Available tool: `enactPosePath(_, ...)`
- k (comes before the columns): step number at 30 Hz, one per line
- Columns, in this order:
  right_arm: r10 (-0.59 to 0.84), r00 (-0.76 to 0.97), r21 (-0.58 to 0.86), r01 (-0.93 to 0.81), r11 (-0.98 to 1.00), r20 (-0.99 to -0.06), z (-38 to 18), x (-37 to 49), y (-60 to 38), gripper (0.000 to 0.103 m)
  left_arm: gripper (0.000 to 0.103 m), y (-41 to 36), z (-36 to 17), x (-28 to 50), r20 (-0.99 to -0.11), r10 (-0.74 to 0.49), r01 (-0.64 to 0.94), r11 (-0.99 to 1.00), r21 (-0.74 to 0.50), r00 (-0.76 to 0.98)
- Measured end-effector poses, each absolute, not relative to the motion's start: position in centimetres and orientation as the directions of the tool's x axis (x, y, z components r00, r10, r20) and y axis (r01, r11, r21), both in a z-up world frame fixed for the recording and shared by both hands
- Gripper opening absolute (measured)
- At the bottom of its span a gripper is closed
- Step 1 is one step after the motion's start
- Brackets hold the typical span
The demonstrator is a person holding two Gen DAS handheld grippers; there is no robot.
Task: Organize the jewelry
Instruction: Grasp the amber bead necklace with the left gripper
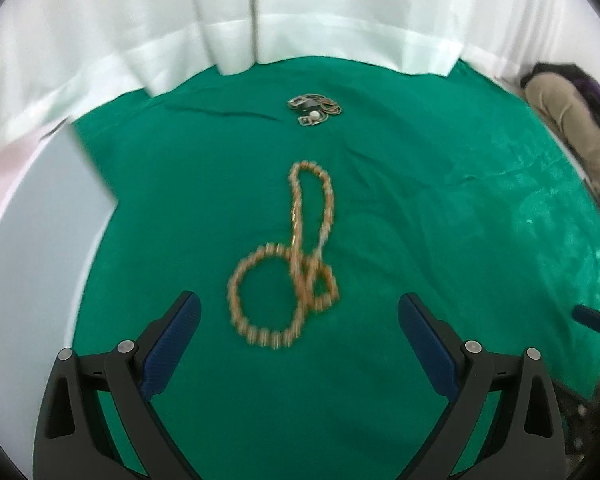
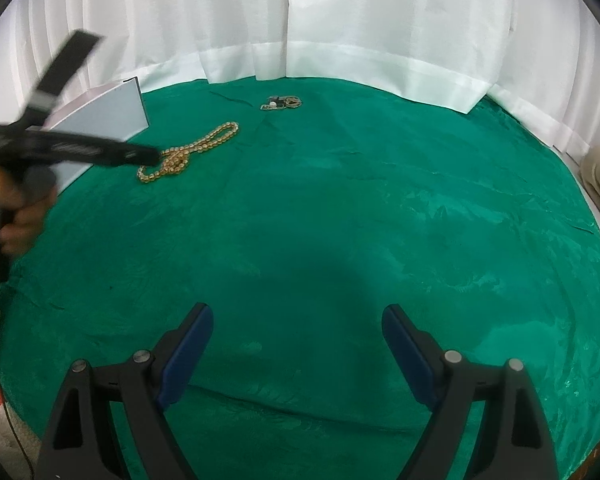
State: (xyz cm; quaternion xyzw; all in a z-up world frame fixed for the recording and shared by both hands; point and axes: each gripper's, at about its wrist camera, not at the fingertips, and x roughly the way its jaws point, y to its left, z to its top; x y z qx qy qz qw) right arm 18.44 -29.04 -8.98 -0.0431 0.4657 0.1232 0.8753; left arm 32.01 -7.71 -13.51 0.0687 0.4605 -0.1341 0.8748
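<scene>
A gold beaded necklace lies in loops on the green cloth, just ahead of my open left gripper, between its fingers' line. A small pile of mixed jewelry with a white pearl lies farther back. In the right wrist view the necklace lies at the left, the pile at the back, and the left gripper hovers by the necklace, its jaws unclear from there. My right gripper is open and empty over the green cloth.
A pale grey box stands at the cloth's left edge, also in the left wrist view. White curtains hang behind the table. A person's beige trouser leg is at the right.
</scene>
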Motion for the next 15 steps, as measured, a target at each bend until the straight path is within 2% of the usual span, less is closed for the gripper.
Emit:
enactPosePath(2,0.178,0.531,0.045,-0.254,0.966,-0.828,-9.1,18.5,-29.1,0.088,0.096,-8.5,-14.5,33.5,-0.836,-0.141,0.310,0.950,0.036,0.530)
enactPosePath(3,0.179,0.529,0.047,-0.254,0.966,-0.830,-9.1,18.6,-29.1,0.088,0.088,-8.7,-15.2,34.2,-0.847,-0.120,0.309,0.950,0.054,0.518)
enactPosePath(4,0.181,0.528,0.049,-0.254,0.966,-0.830,-9.1,18.6,-29.2,0.088,0.085,-8.8,-15.7,34.7,-0.860,-0.107,0.307,0.950,0.060,0.498)
enactPosePath(7,0.184,0.530,0.046,-0.261,0.964,-0.828,-8.6,18.8,-29.5,0.088,0.071,-7.6,-15.6,35.0,-0.854,-0.147,0.271,0.963,-0.007,0.500)
enactPosePath(8,0.184,0.531,0.045,-0.263,0.964,-0.827,-8.4,18.8,-29.7,0.088,0.056,-7.4,-15.6,34.9,-0.849,-0.139,0.266,0.964,0.002,0.510)
enactPosePath(9,0.185,0.531,0.046,-0.265,0.963,-0.827,-8.2,19.0,-29.7,0.088,0.037,-7.2,-15.5,34.8,-0.846,-0.143,0.269,0.963,0.000,0.514)
enactPosePath(11,0.199,0.521,0.062,-0.268,0.961,-0.830,-7.9,19.4,-29.9,0.088,0.020,-6.6,-15.3,34.7,-0.847,-0.160,0.261,0.965,-0.027,0.507)
enactPosePath(15,0.282,0.451,0.151,-0.305,0.940,-0.847,-7.0,21.6,-30.1,0.088,0.015,-5.1,-15.4,33.7,-0.847,-0.196,0.223,0.970,-0.095,0.493)
